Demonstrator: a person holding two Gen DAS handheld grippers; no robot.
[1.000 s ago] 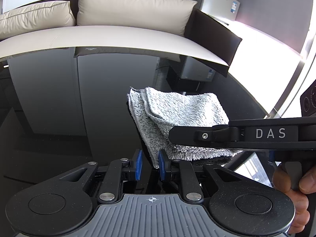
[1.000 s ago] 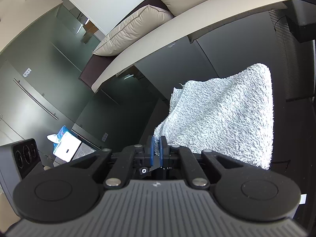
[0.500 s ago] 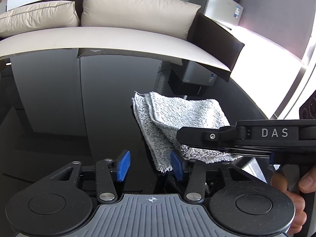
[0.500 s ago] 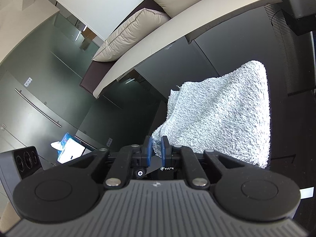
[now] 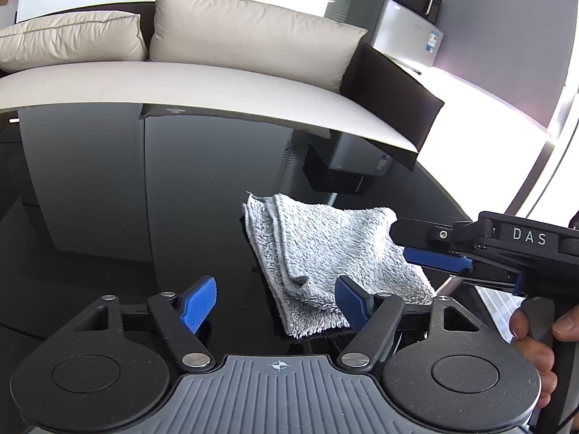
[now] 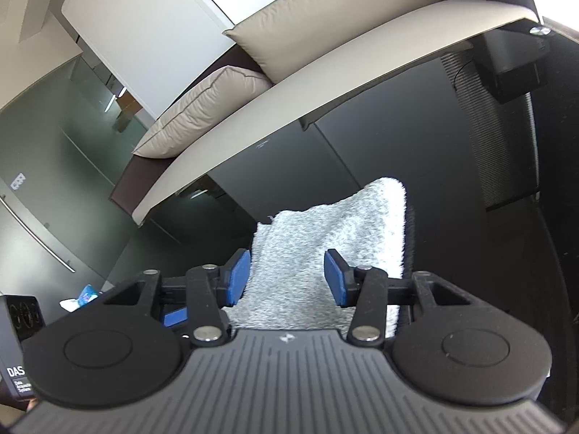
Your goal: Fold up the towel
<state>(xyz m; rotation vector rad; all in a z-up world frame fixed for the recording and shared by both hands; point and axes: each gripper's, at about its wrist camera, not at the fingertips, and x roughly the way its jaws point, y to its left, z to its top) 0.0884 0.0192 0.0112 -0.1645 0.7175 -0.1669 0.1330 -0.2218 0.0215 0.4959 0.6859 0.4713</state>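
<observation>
Both sets of jaws opening over the folded towel

The grey towel (image 5: 336,253) is lying folded on the black worktop (image 5: 144,217), its near edge just ahead of the left gripper (image 5: 277,300), while the right gripper (image 6: 286,275) is spreading above it, neither gripping it

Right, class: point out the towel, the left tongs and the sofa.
towel (image 5: 336,249), left wrist view, middle of top layer
left tongs (image 5: 277,298), left wrist view, midway between tips
sofa (image 5: 217,83), left wrist view, seat
</observation>
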